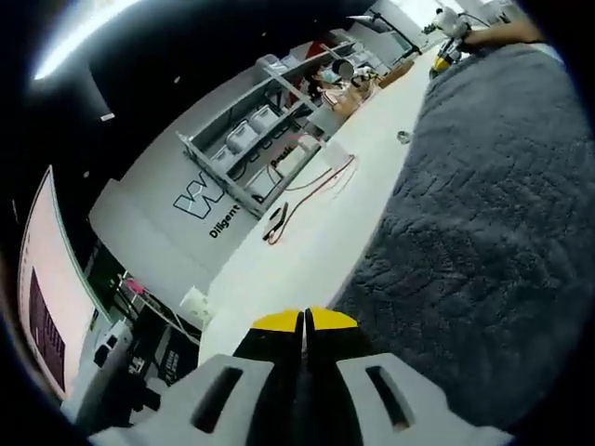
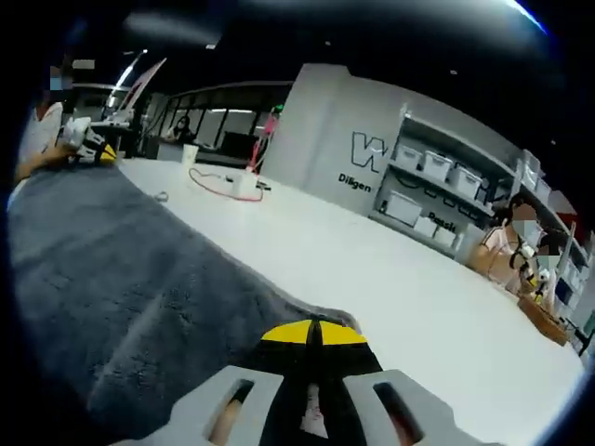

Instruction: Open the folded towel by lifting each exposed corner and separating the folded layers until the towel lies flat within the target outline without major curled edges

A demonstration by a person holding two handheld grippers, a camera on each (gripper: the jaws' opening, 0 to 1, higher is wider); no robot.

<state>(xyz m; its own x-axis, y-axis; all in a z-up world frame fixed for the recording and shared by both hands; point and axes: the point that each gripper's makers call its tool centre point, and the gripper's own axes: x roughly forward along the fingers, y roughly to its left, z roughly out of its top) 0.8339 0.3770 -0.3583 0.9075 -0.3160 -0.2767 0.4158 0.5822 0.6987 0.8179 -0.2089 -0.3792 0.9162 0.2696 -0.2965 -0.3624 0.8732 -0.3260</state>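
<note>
A lab: shelving (image 2: 437,190) with storage bins (image 1: 249,135), long white worktable (image 2: 390,279).

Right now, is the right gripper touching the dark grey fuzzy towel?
Touching. In the right gripper view, the right gripper's yellow-tipped jaws are closed on the edge of the dark grey fuzzy towel, which lies on the white table, with no gap between them.

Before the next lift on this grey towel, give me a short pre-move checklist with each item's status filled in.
1. Left tool closed at the towel edge: ok.
2. Right tool closed at a towel corner: ok.
3. Fabric really pinched in each tool: cannot tell.
4. Towel spread across the white table: ok, no folded layer seen.
5. Target outline matched: cannot tell.
6. Red cable off the towel: ok.
</note>
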